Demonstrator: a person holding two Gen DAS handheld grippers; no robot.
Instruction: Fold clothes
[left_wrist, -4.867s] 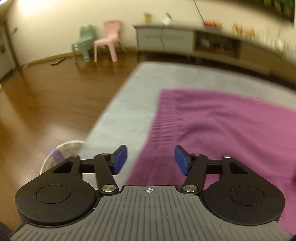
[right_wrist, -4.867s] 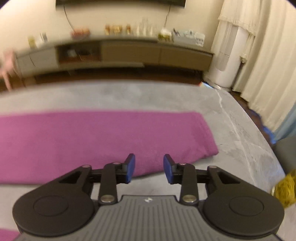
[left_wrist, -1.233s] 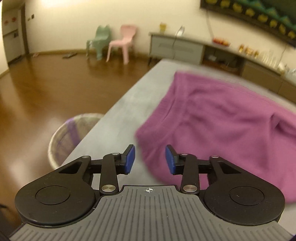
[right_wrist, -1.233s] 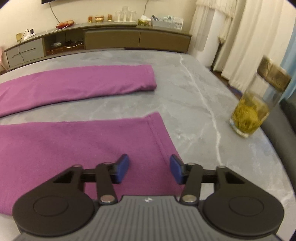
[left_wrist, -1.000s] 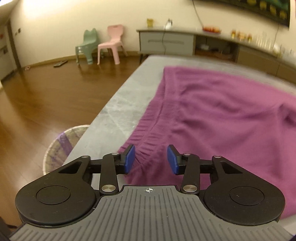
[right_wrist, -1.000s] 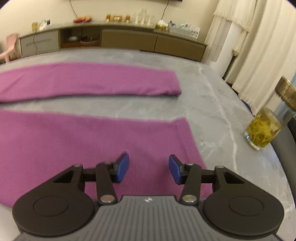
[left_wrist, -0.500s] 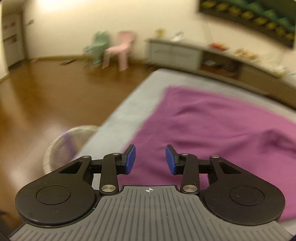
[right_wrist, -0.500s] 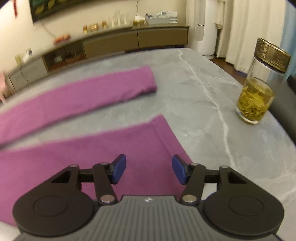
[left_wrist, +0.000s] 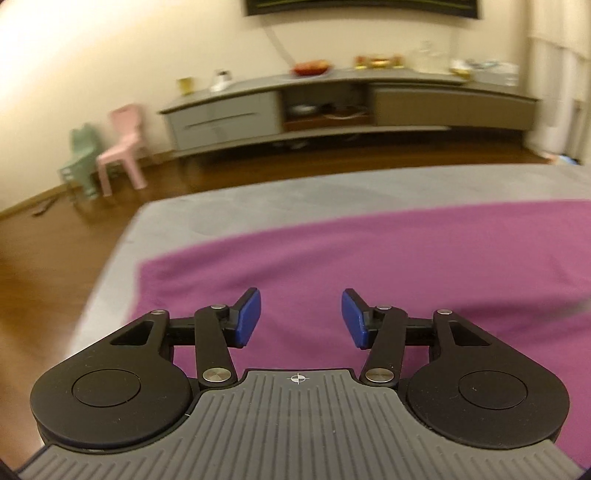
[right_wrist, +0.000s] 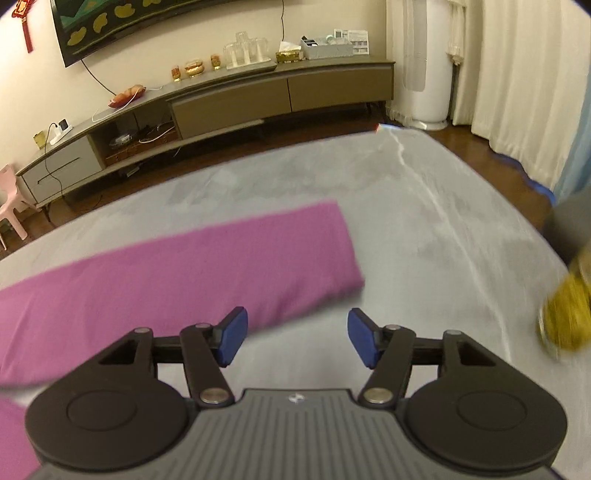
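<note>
A purple garment (left_wrist: 388, 258) lies flat on the grey marble table (left_wrist: 295, 188). My left gripper (left_wrist: 301, 317) is open and empty, above the garment near its left corner. In the right wrist view one purple leg (right_wrist: 184, 266) runs from the left to a blunt end at mid-table. A second purple part (right_wrist: 11, 435) shows at the lower left. My right gripper (right_wrist: 293, 341) is open and empty, above bare table just in front of the leg's near edge.
A glass jar of yellow tea (right_wrist: 565, 317) stands blurred at the table's right edge. A long TV cabinet (right_wrist: 221, 107) lines the far wall. Pink (left_wrist: 123, 144) and green (left_wrist: 79, 166) child chairs stand on the wood floor to the left.
Both views have swung and both grippers have opened wider. The left now faces the cabinet over the garment. The right has moved toward the far leg, and the jar has slid toward the right edge.
</note>
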